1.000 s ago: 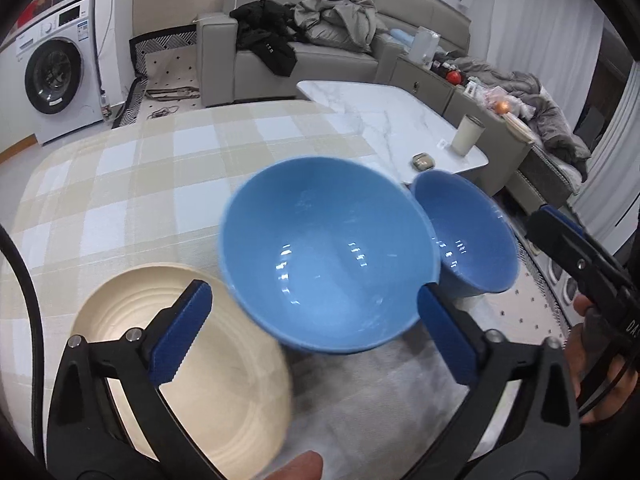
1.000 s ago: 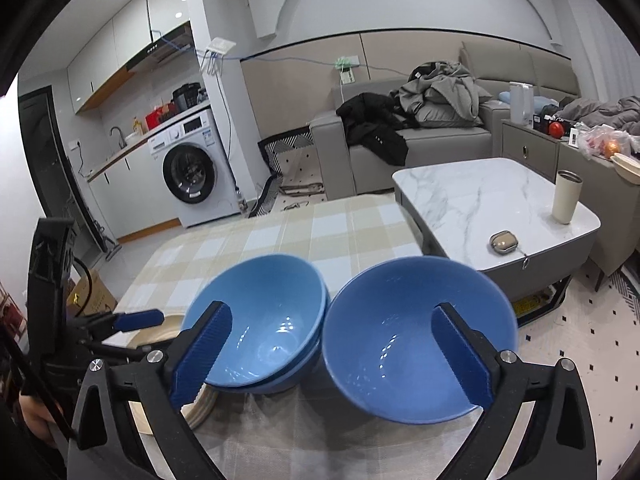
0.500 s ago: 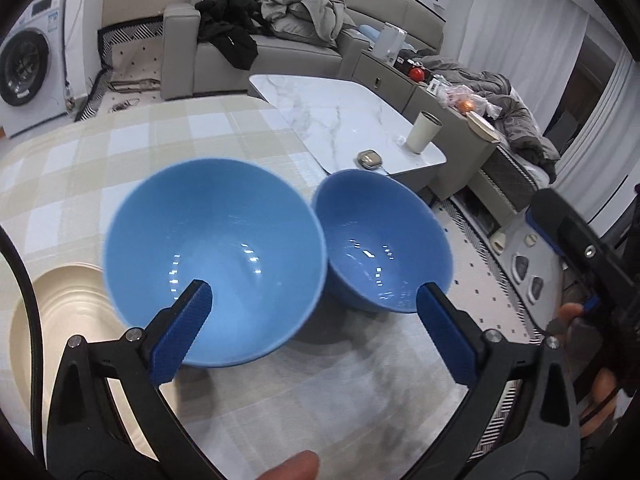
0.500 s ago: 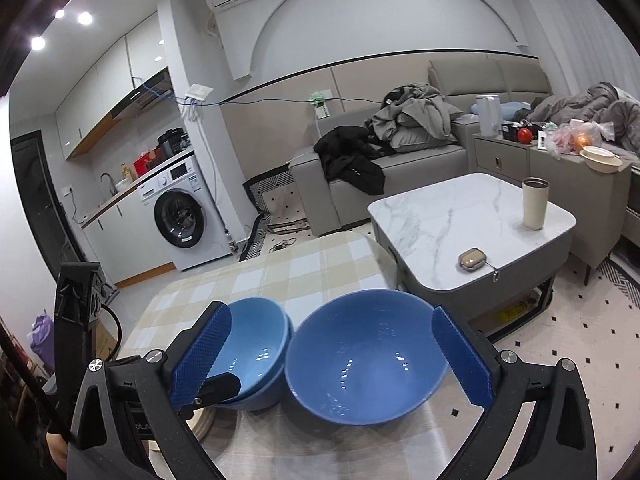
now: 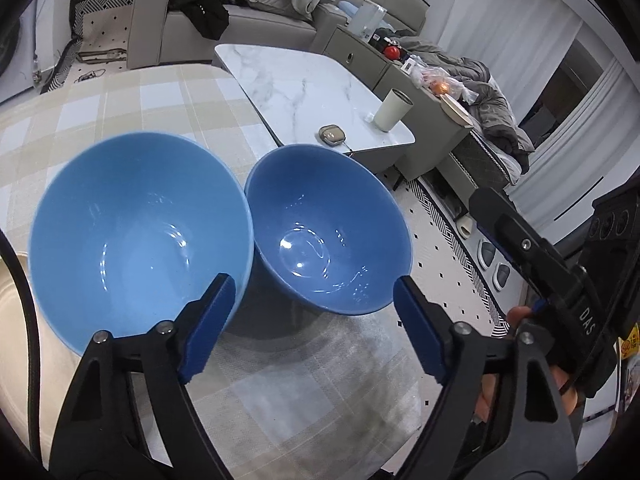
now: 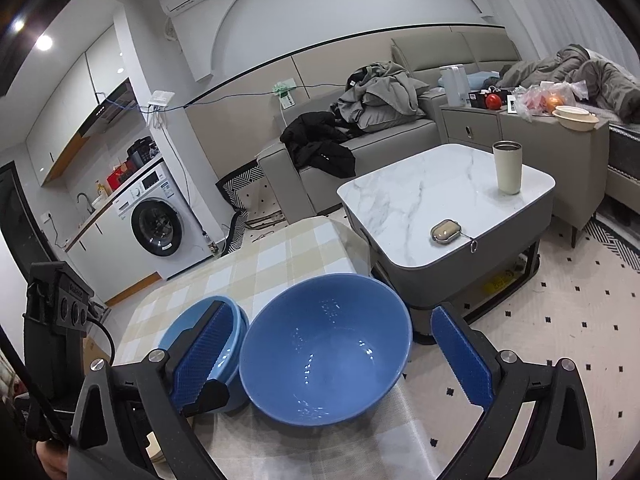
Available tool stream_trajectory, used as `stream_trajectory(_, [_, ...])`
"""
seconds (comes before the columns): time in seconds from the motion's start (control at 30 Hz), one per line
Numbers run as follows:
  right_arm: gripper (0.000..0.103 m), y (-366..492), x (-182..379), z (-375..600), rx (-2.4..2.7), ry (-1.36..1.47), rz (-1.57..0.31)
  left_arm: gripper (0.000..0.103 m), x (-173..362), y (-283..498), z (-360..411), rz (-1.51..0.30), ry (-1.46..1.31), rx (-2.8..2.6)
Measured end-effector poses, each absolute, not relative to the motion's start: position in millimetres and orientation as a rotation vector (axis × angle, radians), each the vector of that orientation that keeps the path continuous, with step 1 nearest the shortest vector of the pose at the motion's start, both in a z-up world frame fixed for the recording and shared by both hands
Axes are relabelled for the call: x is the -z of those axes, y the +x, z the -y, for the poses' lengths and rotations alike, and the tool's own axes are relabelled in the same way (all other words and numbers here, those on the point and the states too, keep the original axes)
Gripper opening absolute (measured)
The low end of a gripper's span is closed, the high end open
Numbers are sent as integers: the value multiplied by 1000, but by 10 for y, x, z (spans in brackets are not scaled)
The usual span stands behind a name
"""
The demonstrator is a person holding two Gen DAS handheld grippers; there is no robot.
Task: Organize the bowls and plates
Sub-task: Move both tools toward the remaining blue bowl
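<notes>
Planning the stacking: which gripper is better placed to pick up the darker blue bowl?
Right gripper: its open jaws straddle the darker blue bowl. The left gripper sits between both bowls.

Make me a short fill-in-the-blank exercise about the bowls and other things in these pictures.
1. The two bowls on the checked tablecloth are both ____ in colour.
2. The darker bowl stands nearer the table's ____ than the lighter bowl.
3. On the marble table a tall cup stands ____.
4. Neither bowl has any ____ in it.

Missing words: blue; edge; upright; food
</notes>
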State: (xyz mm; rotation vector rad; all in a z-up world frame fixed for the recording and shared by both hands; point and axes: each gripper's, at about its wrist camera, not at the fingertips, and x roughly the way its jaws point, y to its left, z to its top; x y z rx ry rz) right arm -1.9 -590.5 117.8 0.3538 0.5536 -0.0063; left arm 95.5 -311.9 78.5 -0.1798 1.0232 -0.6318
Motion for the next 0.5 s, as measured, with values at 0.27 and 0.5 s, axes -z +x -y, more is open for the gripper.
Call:
stream_trajectory(0.27, [93, 13, -1095, 6037, 36, 383, -568, 66, -738, 968, 3271, -1050, -174, 673])
stream_trajectory(0.5, [79, 131, -937, 6113, 47, 415, -622, 65, -649, 1017, 3352, -1081, -156, 651])
